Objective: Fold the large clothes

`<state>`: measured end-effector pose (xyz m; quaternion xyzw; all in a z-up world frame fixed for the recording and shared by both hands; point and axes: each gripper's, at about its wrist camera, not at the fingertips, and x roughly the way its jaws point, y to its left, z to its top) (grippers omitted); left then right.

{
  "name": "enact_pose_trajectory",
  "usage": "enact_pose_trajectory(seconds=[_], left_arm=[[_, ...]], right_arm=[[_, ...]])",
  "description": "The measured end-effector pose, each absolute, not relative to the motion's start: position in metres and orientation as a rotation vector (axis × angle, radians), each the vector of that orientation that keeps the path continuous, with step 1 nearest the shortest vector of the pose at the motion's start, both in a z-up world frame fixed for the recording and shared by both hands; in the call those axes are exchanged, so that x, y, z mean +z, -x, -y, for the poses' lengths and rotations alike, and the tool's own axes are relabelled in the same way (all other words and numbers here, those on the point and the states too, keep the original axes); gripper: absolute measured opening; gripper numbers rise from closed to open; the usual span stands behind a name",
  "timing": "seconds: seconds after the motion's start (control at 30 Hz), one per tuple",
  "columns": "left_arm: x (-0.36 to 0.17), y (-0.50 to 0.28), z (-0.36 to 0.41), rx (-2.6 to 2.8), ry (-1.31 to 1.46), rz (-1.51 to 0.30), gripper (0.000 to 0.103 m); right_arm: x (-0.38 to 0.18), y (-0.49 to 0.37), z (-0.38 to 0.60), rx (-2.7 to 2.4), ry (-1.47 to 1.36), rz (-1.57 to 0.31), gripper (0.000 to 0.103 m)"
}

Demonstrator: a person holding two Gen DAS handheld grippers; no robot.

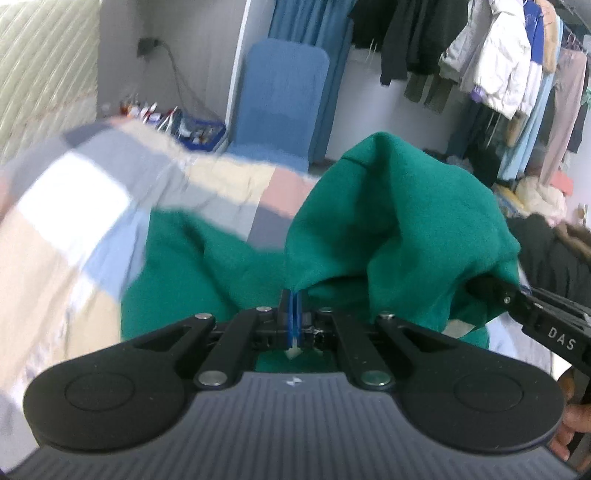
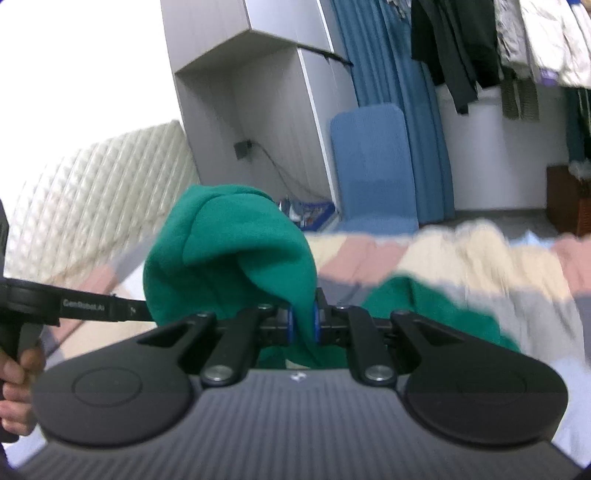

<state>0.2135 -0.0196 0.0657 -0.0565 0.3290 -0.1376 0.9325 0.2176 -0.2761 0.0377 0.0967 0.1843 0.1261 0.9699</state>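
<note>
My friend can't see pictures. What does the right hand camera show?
The right gripper is shut on a bunched green garment, lifted above a bed with a pastel checked blanket. The left gripper reaches into the cloth from the side.

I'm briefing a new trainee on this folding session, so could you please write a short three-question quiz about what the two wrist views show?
1. True or false: both grippers are shut on the green garment.
2. What does the garment hang over? A) a checked bedspread B) a bare wooden floor C) a glass desk
3. Which colour is the upright padded board leaning by the curtain?

Key
1. True: the left gripper and the right gripper each pinch green cloth.
2. A: the bedspread with its pastel checks lies under the cloth.
3. Blue: the board stands beside the blue curtain.
</note>
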Motion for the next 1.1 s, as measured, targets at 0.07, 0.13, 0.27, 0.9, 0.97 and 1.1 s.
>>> enact_pose_trajectory(seconds=[0.07, 0.13, 0.27, 0.9, 0.97, 1.1], left_arm=[[0.039, -0.191, 0.014, -0.268, 0.126, -0.697, 0.002], [0.015, -0.176, 0.008, -0.268, 0.137, -0.713, 0.002], [-0.022, -0.149, 0.003, -0.278, 0.150, -0.731, 0.002], [-0.028, -0.111, -0.023, -0.366, 0.231, -0.619, 0.045], [-0.026, -0.120, -0.025, -0.358, 0.220, -0.620, 0.045], [-0.027, -0.128, -0.030, -0.349, 0.207, -0.617, 0.045]], right_arm=[[0.018, -0.198, 0.272, 0.257, -0.209, -0.404, 0.013], [-0.005, -0.183, 0.266, 0.249, -0.202, -0.454, 0.013], [-0.037, -0.167, 0.264, 0.248, -0.241, -0.532, 0.015], [-0.014, -0.102, 0.276, 0.323, -0.356, -0.414, 0.070], [-0.011, -0.108, 0.272, 0.326, -0.362, -0.384, 0.070], [-0.013, -0.129, 0.264, 0.369, -0.387, -0.360, 0.070]])
